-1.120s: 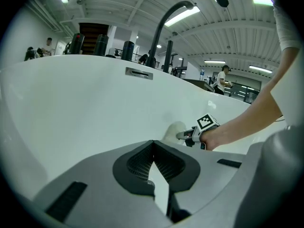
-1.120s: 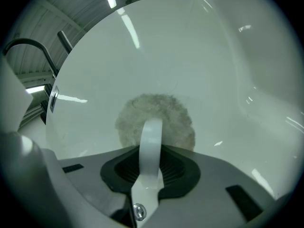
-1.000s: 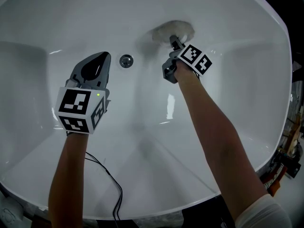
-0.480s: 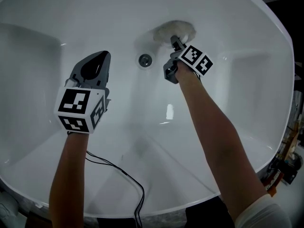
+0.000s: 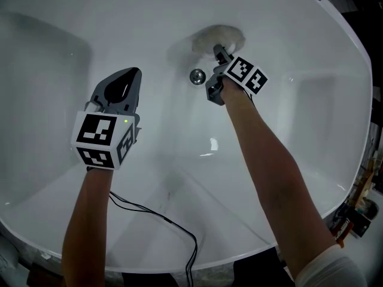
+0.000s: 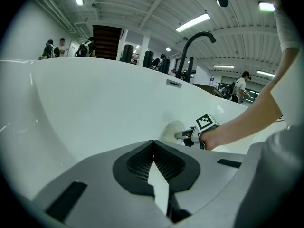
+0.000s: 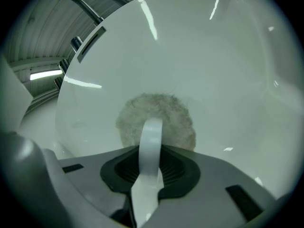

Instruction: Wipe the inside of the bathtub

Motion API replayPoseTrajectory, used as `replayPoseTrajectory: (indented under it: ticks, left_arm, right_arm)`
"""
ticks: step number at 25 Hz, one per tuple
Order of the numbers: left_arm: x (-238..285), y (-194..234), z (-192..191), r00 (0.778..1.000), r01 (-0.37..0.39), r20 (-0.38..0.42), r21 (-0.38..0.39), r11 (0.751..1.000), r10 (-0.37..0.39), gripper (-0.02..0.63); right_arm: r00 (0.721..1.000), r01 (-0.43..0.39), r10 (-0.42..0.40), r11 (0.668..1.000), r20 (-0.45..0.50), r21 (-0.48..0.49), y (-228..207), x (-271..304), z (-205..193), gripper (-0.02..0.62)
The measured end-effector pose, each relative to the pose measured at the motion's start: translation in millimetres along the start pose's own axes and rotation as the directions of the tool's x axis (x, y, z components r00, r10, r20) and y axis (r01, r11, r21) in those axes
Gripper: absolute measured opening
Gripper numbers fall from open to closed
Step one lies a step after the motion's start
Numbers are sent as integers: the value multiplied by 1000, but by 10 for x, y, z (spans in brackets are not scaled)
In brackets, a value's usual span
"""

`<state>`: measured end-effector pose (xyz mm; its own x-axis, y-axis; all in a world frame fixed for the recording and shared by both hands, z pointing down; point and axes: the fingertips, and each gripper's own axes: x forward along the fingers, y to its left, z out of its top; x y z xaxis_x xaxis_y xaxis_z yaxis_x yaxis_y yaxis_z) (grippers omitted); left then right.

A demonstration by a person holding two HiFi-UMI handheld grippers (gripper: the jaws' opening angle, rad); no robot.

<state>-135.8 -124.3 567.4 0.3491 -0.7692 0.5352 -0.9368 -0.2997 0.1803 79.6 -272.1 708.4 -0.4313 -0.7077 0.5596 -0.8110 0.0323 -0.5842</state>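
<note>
I look down into a white bathtub [image 5: 119, 17]. A fuzzy off-white wiping pad [image 5: 219, 37] is pressed against the tub's far wall, just up and right of the round metal drain [image 5: 197, 75]. My right gripper [image 5: 218, 54] is shut on the pad's white handle [image 7: 151, 137], and the pad [image 7: 156, 120] fills the middle of the right gripper view. My left gripper [image 5: 123, 79] hovers over the tub floor left of the drain, shut and holding nothing. The left gripper view shows the right gripper [image 6: 187, 135] against the pad [image 6: 170, 129].
A black cable [image 5: 161, 220] trails over the tub's near slope. A dark curved faucet [image 6: 194, 46] stands behind the far rim, above an overflow slot [image 6: 174, 83]. Several people [image 6: 57, 49] stand in the room beyond. Boxes sit outside the tub at lower right [image 5: 353, 217].
Pad and right gripper have slid left along the far wall, closing on the drain. The left gripper moved left with them. More cable lies on the near slope.
</note>
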Motion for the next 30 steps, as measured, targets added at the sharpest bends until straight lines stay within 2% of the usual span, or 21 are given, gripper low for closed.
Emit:
replayPoseTrajectory:
  ticks: [20, 27, 30]
  left_arm:
    - [-295, 818, -115, 1000, 1, -16, -15, 1000, -1, 6]
    - [-494, 1108, -158, 1000, -8, -7, -35, 999, 8, 6]
    - [-566, 1231, -183, 1000, -15, -3, -39, 999, 15, 6]
  right_arm:
    - [999, 2, -3, 1000, -39, -20, 720, 413, -463, 83]
    - [998, -22, 19, 999, -66, -40, 1125, 547, -668, 83]
    - [994, -65, 57, 995, -97, -80, 1347, 637, -767, 84]
